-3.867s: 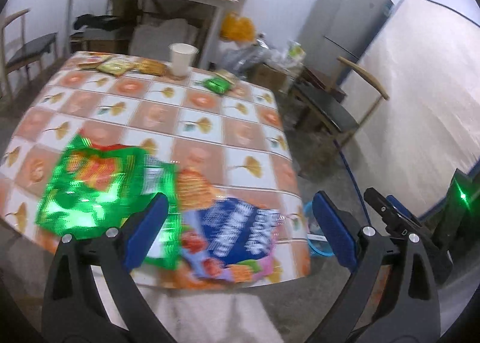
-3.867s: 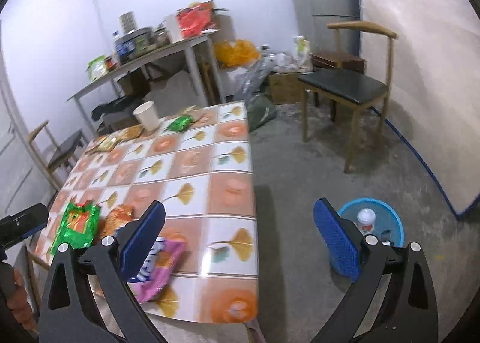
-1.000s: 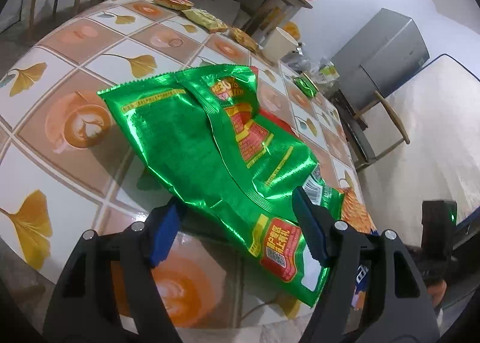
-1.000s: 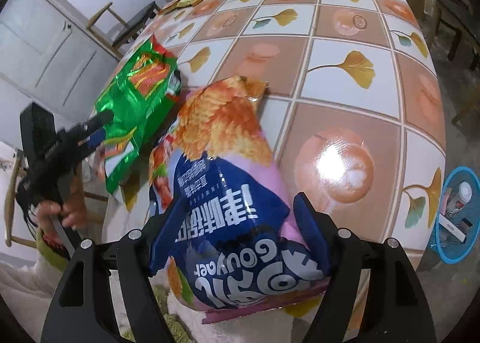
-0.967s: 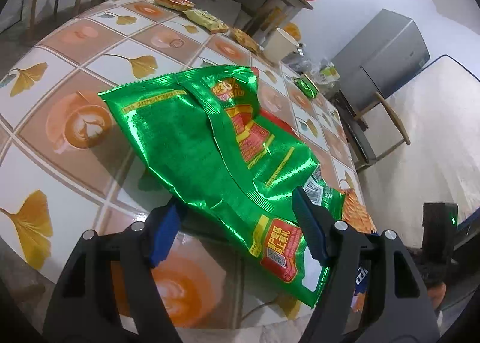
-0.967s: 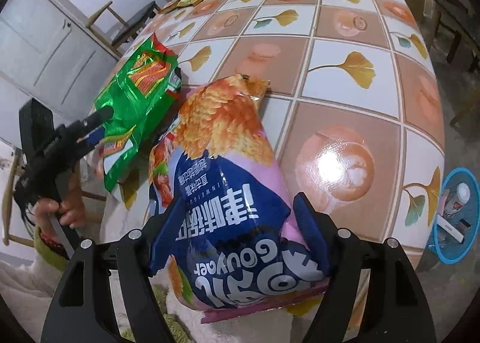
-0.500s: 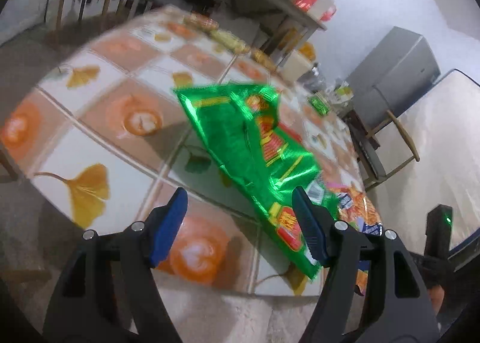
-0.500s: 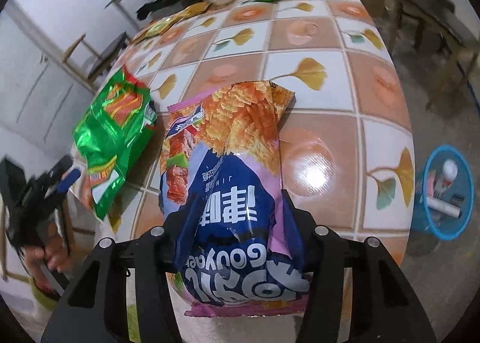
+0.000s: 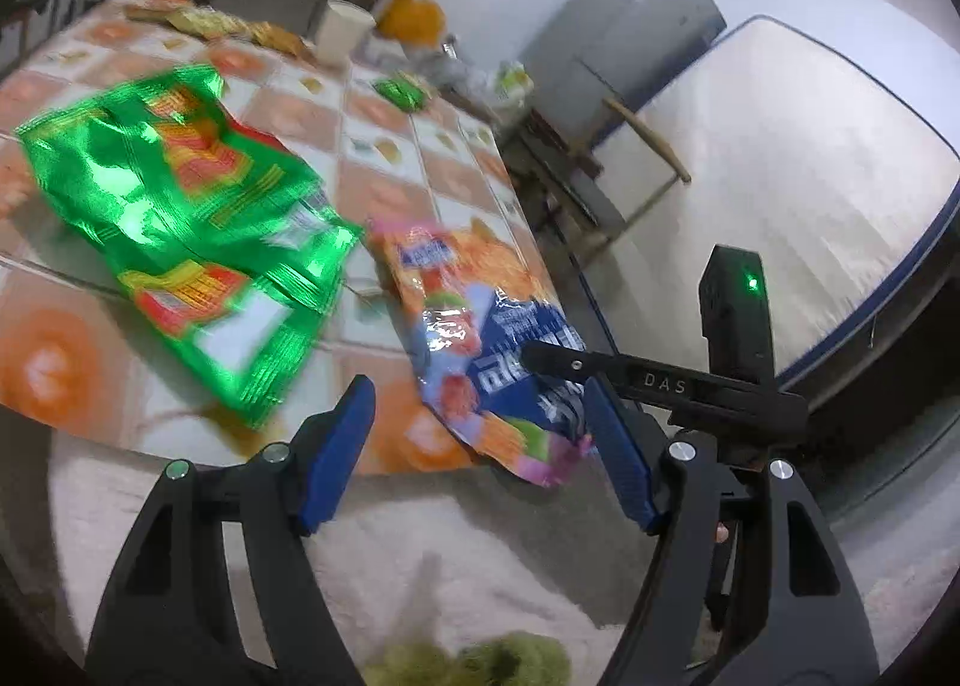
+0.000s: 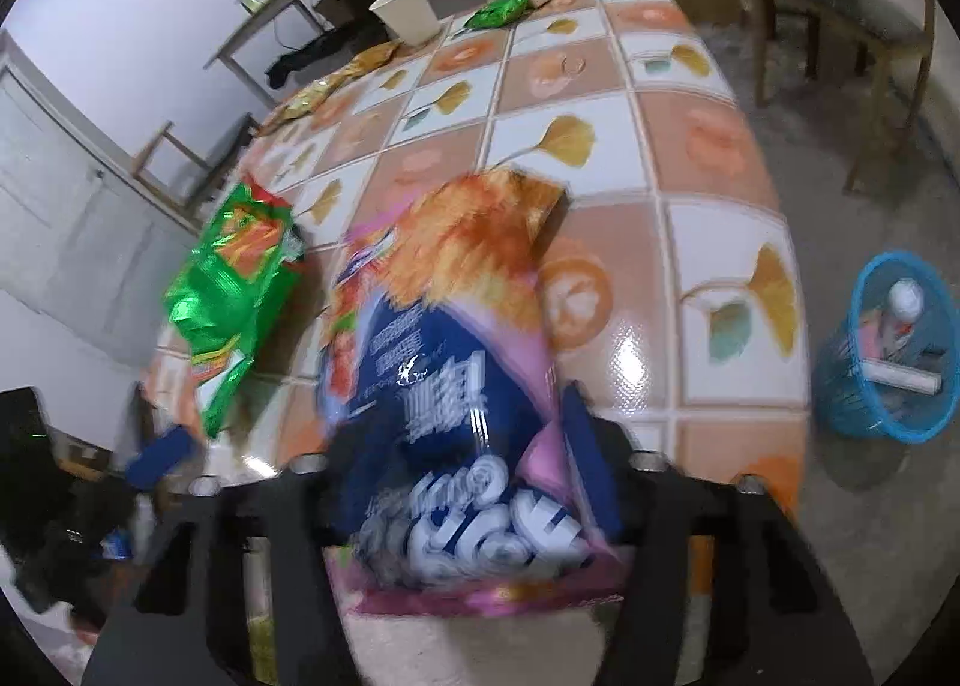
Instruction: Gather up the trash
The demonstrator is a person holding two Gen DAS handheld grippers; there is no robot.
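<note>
- Right gripper (image 10: 462,434), low in the middle of the right wrist view, has its jaws closing on the near end of the blue bag (image 10: 444,374); the bag sits between the blue pads and bulges up the frame toward its orange top. Blur hides whether the pads already press it firmly.
- Left gripper (image 9: 480,446), at the bottom of the left wrist view, stands well open with nothing between its pads.
- Blue bag (image 9: 480,326) lies at the near table edge in that view, right of centre, its lower end hanging past the edge.
- Green bag (image 9: 180,230) lies flat on the table (image 9: 390,194) at the left of the left wrist view, beside the blue bag and touched by neither gripper.
- Bin (image 10: 888,344), a blue basket with some trash in it, stands on the floor at the right edge of the right wrist view, apart from the table.
- Step in hand, as I judge it: taking hold of the blue bag, the first piece to collect.
- Next move likely calls for a firm pinch, a lift clear of the table, then a swing to the right and down over the bin before letting go.
- Green bag would then be the left gripper's job; its jaws need to reach one edge.
</note>
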